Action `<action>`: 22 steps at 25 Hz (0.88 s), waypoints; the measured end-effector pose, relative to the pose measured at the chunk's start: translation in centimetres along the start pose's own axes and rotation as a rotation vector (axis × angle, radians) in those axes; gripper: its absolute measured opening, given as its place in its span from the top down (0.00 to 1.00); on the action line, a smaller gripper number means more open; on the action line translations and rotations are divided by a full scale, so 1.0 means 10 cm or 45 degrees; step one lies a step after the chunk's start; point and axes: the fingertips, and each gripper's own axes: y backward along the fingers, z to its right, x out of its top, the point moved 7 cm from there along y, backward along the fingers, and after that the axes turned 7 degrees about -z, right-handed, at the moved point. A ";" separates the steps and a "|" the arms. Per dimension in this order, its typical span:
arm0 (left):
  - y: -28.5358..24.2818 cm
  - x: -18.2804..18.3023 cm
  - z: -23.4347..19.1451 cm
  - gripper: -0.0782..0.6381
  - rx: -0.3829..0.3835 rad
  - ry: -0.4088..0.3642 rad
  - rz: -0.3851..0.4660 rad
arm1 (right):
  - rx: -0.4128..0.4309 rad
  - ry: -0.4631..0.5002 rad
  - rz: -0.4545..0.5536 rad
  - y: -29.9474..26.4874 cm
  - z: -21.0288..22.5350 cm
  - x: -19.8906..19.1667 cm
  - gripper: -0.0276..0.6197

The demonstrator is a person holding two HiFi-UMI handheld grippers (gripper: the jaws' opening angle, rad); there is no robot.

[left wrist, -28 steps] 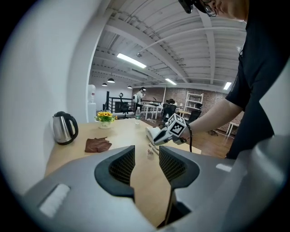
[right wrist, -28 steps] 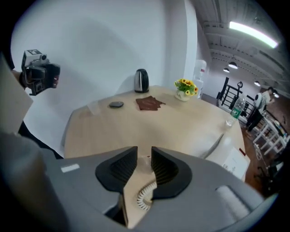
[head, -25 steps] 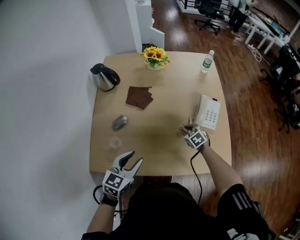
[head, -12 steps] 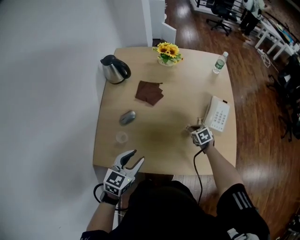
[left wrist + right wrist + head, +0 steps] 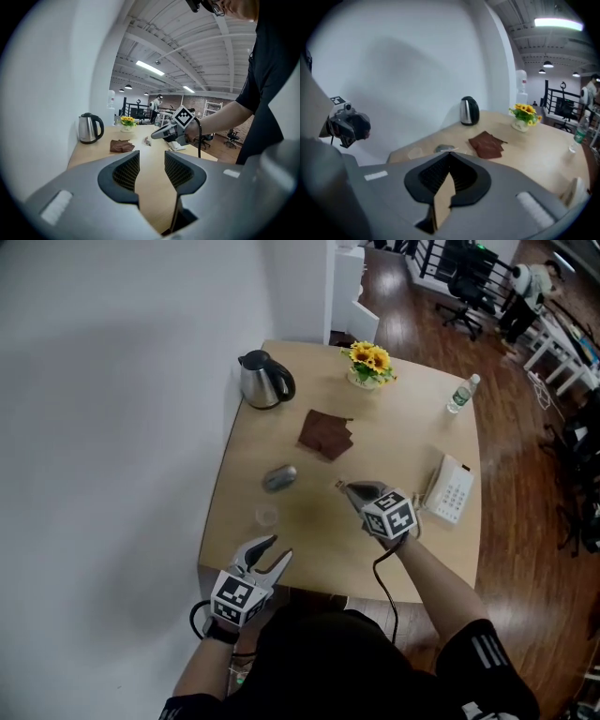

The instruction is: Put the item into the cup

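Note:
My right gripper (image 5: pixel 343 488) hangs over the middle of the table, jaws shut on a small pale item (image 5: pixel 146 140) that sticks out at the tips. In the right gripper view only a thin white sliver of the item (image 5: pixel 446 150) shows past the shut jaws. The small clear cup (image 5: pixel 267 516) stands near the table's left edge, left of and a little nearer than the right gripper's tips; it also shows as the cup (image 5: pixel 415 152) in the right gripper view. My left gripper (image 5: pixel 272 553) is open and empty at the near left table edge.
A grey mouse (image 5: pixel 279 478) lies just beyond the cup. A brown cloth (image 5: pixel 326 434), a steel kettle (image 5: pixel 264 379) and a pot of sunflowers (image 5: pixel 369 362) sit farther back. A white telephone (image 5: pixel 452 488) and a water bottle (image 5: pixel 459 395) are on the right side.
The right gripper's jaws closed beside the telephone, then it rose and moved left toward the table's middle with the item. The left gripper has stayed where it was.

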 end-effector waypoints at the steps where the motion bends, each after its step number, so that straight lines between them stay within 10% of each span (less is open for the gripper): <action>1: 0.04 -0.03 -0.04 0.67 0.008 0.006 0.006 | 0.037 0.028 0.010 -0.08 -0.16 0.14 0.95; 12: 0.58 -0.47 -0.41 0.67 0.084 0.119 0.002 | 0.283 0.151 -0.176 -1.30 -1.39 0.41 0.95; 22: 0.80 -0.63 -0.62 0.67 0.095 0.161 -0.029 | 0.210 0.208 -0.367 -1.83 -1.58 0.04 0.94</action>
